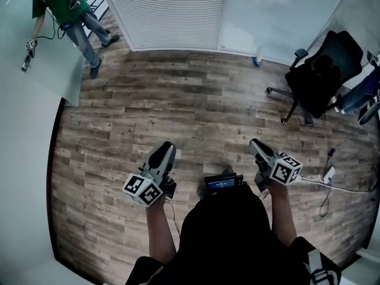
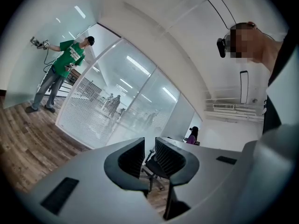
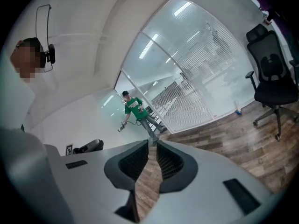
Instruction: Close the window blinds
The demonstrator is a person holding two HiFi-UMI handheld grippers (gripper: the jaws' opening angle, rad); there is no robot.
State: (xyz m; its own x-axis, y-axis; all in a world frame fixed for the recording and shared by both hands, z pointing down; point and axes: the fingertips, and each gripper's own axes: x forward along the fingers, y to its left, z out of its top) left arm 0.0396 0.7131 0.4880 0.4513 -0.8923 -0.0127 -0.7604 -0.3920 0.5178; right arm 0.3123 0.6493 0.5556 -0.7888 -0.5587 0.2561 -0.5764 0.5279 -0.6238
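White slatted blinds (image 1: 172,10) hang behind the glass wall at the far side of the room, several steps away across the wood floor. They also show in the left gripper view as lowered blinds (image 2: 88,111) and in the right gripper view as blinds (image 3: 196,101). My left gripper (image 1: 167,148) is held out low at the left, jaws together with nothing between them (image 2: 149,146). My right gripper (image 1: 255,142) is held out at the right, likewise shut and empty (image 3: 153,143). Neither gripper is near the blinds.
A person in a green shirt (image 1: 65,10) stands at the far left by the blinds, holding a gripper. A black office chair (image 1: 320,70) stands at the right. A white cable (image 1: 332,183) lies on the floor at the right. A small blue object (image 1: 256,60) sits at the glass wall's base.
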